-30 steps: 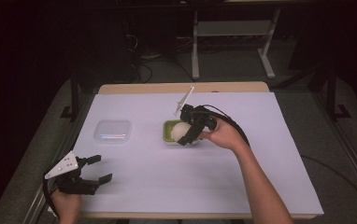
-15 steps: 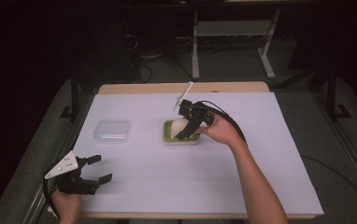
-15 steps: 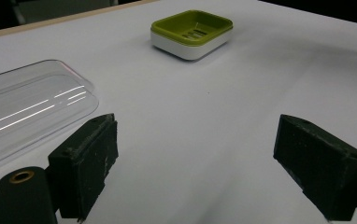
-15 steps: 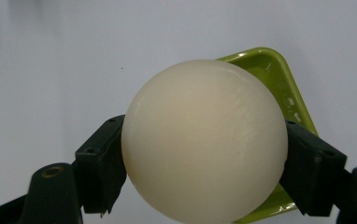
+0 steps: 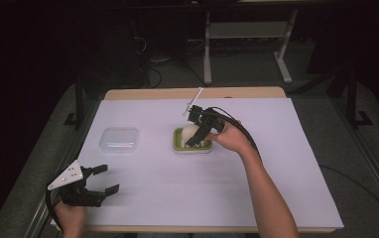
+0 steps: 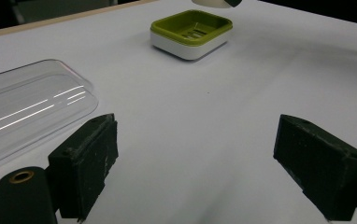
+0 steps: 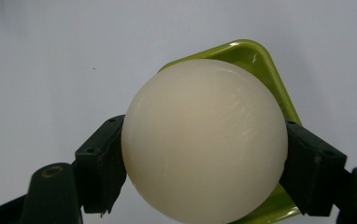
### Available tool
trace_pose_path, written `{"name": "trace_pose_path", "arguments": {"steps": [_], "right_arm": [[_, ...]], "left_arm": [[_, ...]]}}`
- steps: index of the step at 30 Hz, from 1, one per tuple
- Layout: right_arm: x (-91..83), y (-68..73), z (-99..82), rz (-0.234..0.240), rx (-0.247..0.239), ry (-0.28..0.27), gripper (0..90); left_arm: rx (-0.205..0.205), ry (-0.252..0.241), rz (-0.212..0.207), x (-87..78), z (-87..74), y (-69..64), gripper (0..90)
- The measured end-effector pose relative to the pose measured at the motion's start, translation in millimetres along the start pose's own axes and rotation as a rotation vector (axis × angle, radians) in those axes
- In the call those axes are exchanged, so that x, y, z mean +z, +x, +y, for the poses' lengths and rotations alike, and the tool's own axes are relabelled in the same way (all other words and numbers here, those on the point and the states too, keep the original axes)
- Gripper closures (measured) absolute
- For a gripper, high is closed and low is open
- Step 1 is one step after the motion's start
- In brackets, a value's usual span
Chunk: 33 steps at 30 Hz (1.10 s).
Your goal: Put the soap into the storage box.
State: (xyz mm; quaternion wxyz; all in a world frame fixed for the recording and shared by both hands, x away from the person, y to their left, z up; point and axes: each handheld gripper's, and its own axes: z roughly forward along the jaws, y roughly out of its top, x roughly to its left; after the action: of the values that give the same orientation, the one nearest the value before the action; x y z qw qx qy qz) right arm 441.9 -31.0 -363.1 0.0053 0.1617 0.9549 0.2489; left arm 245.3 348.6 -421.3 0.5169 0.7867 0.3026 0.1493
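The right claw (image 5: pixel 191 137), clenched on a cream soap ball (image 7: pixel 204 140), has carried it over the green dish (image 5: pixel 192 145) mid-bench, ready for lowering; the left claw (image 5: pixel 103 179) rests released.

Your left gripper (image 5: pixel 94 181): black body, grey three-cornered plate on top dotted with small holes. Jaws are matte black blocks, scuffed, with a brass-ringed hole near one base. Your right gripper (image 5: pixel 197 133): same black build, white plate, black cable looping off it. Forearms bare, no sleeves.
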Motion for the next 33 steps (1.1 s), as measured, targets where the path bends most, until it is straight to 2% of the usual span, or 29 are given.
{"name": "trace_pose_path", "arguments": {"steps": [33], "right_arm": [[21.2, -15.5, 0.1, -0.022, 0.058, 0.026, 23.5]], "left_arm": [[-0.001, -0.003, -0.002, 0.6, 0.2, -0.6, 13.2]]}}
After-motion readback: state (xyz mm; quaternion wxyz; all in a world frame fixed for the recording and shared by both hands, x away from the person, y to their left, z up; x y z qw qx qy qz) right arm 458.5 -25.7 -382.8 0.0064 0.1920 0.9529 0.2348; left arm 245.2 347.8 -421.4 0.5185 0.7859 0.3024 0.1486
